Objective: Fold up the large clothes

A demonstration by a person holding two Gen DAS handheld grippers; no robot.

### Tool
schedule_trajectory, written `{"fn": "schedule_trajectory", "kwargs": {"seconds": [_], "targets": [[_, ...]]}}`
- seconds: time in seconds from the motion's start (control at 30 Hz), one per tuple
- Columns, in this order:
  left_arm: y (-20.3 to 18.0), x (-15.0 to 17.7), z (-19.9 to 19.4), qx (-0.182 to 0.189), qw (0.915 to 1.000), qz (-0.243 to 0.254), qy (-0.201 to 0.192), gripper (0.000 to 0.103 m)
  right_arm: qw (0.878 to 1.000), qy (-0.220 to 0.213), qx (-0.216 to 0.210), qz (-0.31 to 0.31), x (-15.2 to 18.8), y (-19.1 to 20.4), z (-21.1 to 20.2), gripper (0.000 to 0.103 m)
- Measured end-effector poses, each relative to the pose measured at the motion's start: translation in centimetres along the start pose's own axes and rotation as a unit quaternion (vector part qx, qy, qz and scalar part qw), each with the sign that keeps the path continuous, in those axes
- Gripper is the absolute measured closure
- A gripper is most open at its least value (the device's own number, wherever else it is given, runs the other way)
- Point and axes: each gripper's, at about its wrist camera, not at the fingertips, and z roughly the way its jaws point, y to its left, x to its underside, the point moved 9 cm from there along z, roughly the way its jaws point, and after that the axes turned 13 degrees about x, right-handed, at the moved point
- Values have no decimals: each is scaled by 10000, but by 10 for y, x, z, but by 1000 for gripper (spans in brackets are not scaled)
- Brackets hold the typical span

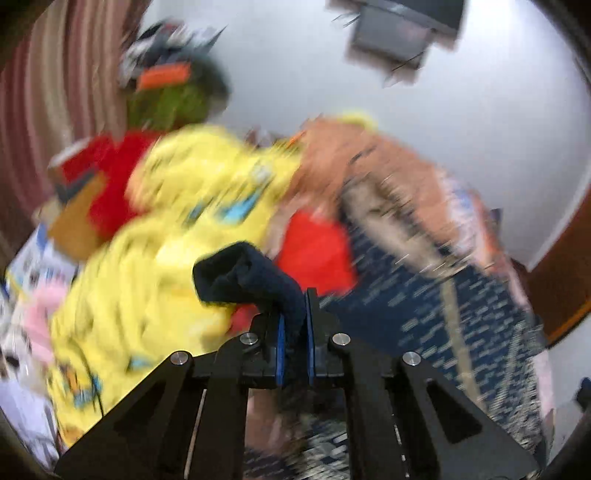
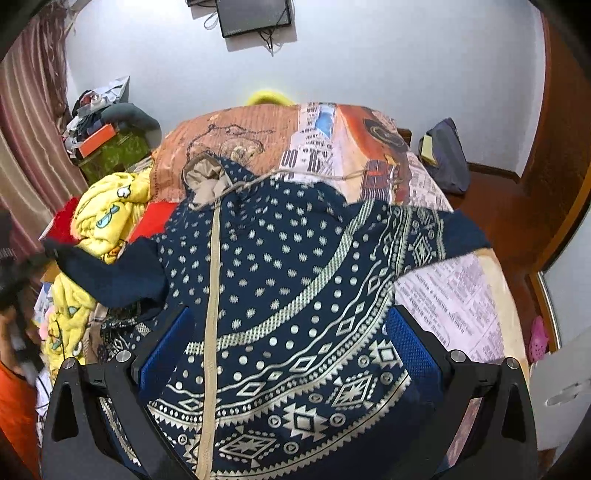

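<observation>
A large navy hooded sweater [image 2: 295,258] with cream dots and geometric bands lies spread on the bed, its beige-lined hood [image 2: 207,177] at the far end. My left gripper [image 1: 294,306] is shut on the sweater's plain navy sleeve cuff [image 1: 236,273], which sticks up out of the pads. In the right wrist view that sleeve [image 2: 110,269] stretches off to the left, above the yellow blanket. My right gripper [image 2: 288,317] is open just above the sweater's patterned body, its blue pads [image 2: 166,347] wide apart with nothing gripped.
A yellow cartoon blanket [image 2: 107,210] and red cloth [image 2: 155,218] are heaped at the bed's left. The printed bedspread [image 2: 454,295] shows at the right. A cluttered green box [image 2: 110,151] stands by the curtain, a dark bag [image 2: 447,155] on the wooden floor, a screen [image 2: 255,14] on the wall.
</observation>
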Motion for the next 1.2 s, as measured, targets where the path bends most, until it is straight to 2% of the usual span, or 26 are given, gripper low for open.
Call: {"fn": "schedule_trajectory", "kwargs": {"seconds": [0.1, 0.2, 0.37, 0.43, 0.57, 0.63, 0.7, 0.83, 0.87, 0.9, 0.93, 0.97, 1.0, 1.07, 1.13, 1.2], "targets": [[-58, -39, -11, 472, 9976, 446, -243, 95, 9999, -140, 39, -67, -9, -4, -2, 0], [-118, -62, -12, 878, 9922, 834, -302, 95, 9993, -280, 130, -188, -17, -10, -2, 0], [-217, -66, 24, 1398, 9792, 1467, 12, 95, 9980, -396, 298, -389, -30, -27, 1, 0], [-248, -55, 47, 1451, 9738, 1735, 221, 95, 9974, -413, 393, -450, -33, -37, 4, 0], [-297, -9, 101, 1690, 9601, 2013, 954, 95, 9964, -331, 538, -561, -31, -53, 11, 0], [-306, 18, 121, 1792, 9534, 2031, 1326, 95, 9962, -217, 585, -600, -25, -63, 18, 0], [-313, 50, 142, 1895, 9416, 2113, 1811, 95, 9964, -105, 579, -616, -20, -69, 25, 0], [-320, 98, 156, 1936, 9201, 2385, 2429, 95, 9972, 125, 439, -594, -10, -74, 39, 1], [-322, 103, 154, 1990, 9155, 2433, 2510, 91, 9972, 154, 421, -603, -9, -74, 41, 1], [-321, 106, 149, 2020, 9117, 2499, 2560, 82, 9970, 181, 395, -633, -8, -72, 45, 1], [-323, 106, 145, 2011, 9112, 2545, 2539, 75, 9968, 200, 385, -673, -8, -71, 47, 1], [-320, 100, 138, 1997, 9131, 2589, 2434, 58, 9965, 215, 378, -712, -8, -69, 49, 1], [-312, 89, 127, 1932, 9197, 2614, 2202, 42, 9964, 232, 364, -736, -9, -67, 52, 1], [-293, 68, 116, 1781, 9318, 2577, 1834, 31, 9962, 292, 274, -780, -11, -61, 59, 1], [-262, 49, 100, 1545, 9435, 2480, 1560, 29, 9962, 364, 81, -790, -14, -52, 65, 1], [-219, 39, 85, 1193, 9538, 2383, 1389, 22, 9961, 439, -142, -751, -19, -42, 73, 1]]}}
